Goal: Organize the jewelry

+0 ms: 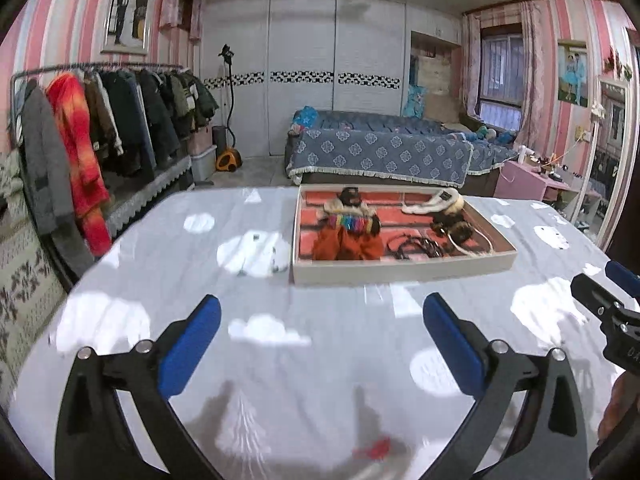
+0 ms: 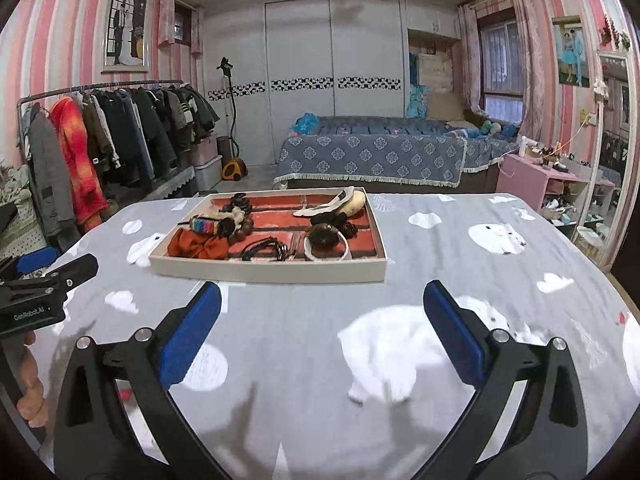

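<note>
A shallow white tray [image 1: 400, 273] [image 2: 264, 274] with red-lined compartments lies on the grey cloud-print cloth. It holds an orange bow [image 1: 346, 245] [image 2: 200, 246], a rainbow clip [image 1: 352, 222], black headbands [image 1: 412, 246] [image 2: 266, 250], a white headband [image 2: 326, 255], dark scrunchies and a cream piece [image 2: 340, 202]. My left gripper [image 1: 320, 320] is open over bare cloth just short of the tray, nothing between its blue pads. My right gripper [image 2: 322, 308] is also open and empty, short of the tray's near right corner. Each gripper shows at the edge of the other's view.
A small blurred red spot [image 1: 376, 449] lies on the cloth close under the left gripper. A clothes rack [image 2: 100, 140] stands to the left, a blue-covered bed [image 2: 372, 156] beyond the table, a pink dresser [image 2: 532, 176] and mirror to the right. A hand [image 2: 32, 396] holds the left gripper.
</note>
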`<action>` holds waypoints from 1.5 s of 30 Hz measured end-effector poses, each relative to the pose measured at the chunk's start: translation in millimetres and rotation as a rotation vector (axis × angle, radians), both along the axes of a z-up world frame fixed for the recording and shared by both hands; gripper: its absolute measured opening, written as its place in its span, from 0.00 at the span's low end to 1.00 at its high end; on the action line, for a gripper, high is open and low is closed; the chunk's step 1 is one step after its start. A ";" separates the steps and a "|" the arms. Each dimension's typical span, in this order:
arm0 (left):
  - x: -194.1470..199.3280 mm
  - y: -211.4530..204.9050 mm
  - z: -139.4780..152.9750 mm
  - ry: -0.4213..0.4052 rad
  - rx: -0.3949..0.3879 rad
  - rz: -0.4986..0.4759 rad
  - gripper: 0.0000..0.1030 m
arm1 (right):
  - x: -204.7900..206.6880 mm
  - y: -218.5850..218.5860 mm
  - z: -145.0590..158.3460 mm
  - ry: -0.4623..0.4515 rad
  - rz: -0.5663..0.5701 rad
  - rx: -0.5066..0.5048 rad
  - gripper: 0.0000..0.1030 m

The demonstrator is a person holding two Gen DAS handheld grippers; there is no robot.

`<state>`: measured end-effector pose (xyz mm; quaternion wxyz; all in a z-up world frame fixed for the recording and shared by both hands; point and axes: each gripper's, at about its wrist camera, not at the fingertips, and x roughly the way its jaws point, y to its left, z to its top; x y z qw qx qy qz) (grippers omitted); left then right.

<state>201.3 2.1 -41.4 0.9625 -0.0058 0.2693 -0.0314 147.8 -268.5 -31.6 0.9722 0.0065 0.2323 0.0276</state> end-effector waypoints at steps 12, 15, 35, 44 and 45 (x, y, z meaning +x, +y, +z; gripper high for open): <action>-37.2 0.9 -7.5 -0.095 0.010 0.044 0.96 | -36.3 4.9 -5.0 -0.080 -0.009 -0.019 0.96; -38.3 0.9 -7.8 -0.104 0.011 0.045 0.96 | -35.3 3.5 -5.9 -0.079 -0.015 -0.019 0.96; -42.0 -2.2 -6.3 -0.136 0.031 0.008 0.96 | -36.7 9.4 -8.7 -0.101 -0.039 -0.063 0.96; -44.8 -7.4 -7.1 -0.155 0.060 0.003 0.96 | -37.2 10.4 -10.0 -0.097 -0.030 -0.060 0.96; -45.4 -8.1 -6.9 -0.161 0.064 0.006 0.96 | -37.0 10.3 -9.8 -0.097 -0.030 -0.060 0.96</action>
